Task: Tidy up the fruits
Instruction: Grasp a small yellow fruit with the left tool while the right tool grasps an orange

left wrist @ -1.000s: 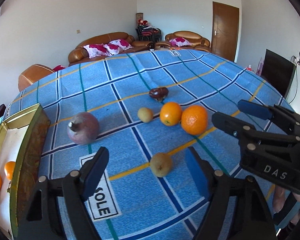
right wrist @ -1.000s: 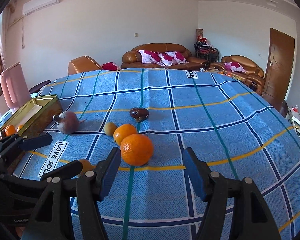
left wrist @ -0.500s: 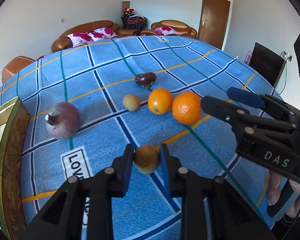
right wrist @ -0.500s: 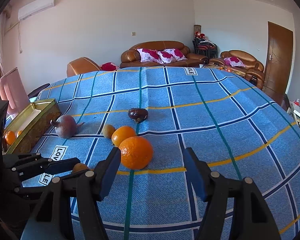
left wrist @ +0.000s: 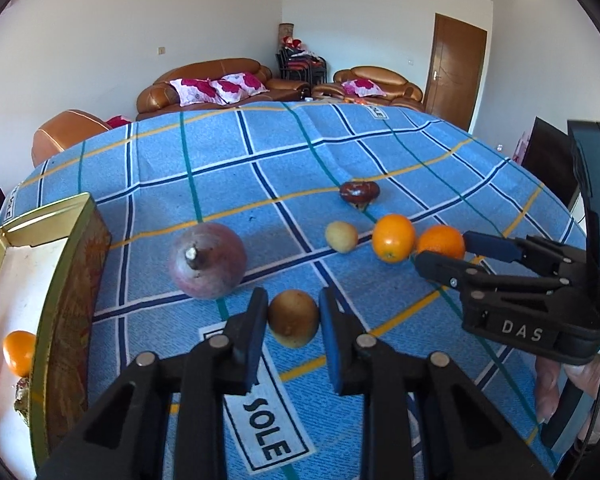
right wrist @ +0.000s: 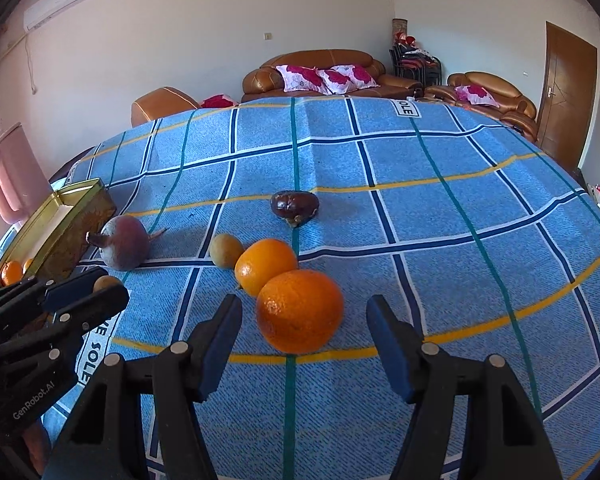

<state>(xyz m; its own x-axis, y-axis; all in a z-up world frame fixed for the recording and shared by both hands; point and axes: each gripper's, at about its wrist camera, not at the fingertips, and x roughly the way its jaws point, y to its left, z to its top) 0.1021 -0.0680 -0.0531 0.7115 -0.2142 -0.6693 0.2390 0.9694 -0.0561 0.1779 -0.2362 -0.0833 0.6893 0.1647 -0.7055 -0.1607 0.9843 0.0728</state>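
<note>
My left gripper (left wrist: 293, 322) is shut on a small brown kiwi (left wrist: 293, 318) and holds it just above the blue checked cloth (left wrist: 228, 184). My right gripper (right wrist: 302, 334) is open, its fingers either side of a large orange (right wrist: 300, 310) without touching it. A second orange (right wrist: 265, 266), a small yellow-green fruit (right wrist: 226, 250), a dark brown fruit (right wrist: 295, 206) and a purple round fruit (right wrist: 124, 242) lie on the cloth. A gold tin box (left wrist: 66, 280) at the left holds two oranges (left wrist: 18, 352).
The right gripper (left wrist: 442, 254) shows at the right of the left wrist view, by the oranges. The left gripper (right wrist: 82, 294) shows low at the left of the right wrist view. Sofas and a door stand beyond the table's far edge.
My left gripper closed on the kiwi, then lifted it and moved left toward the purple fruit. My right gripper came closer around the large orange and stayed open.
</note>
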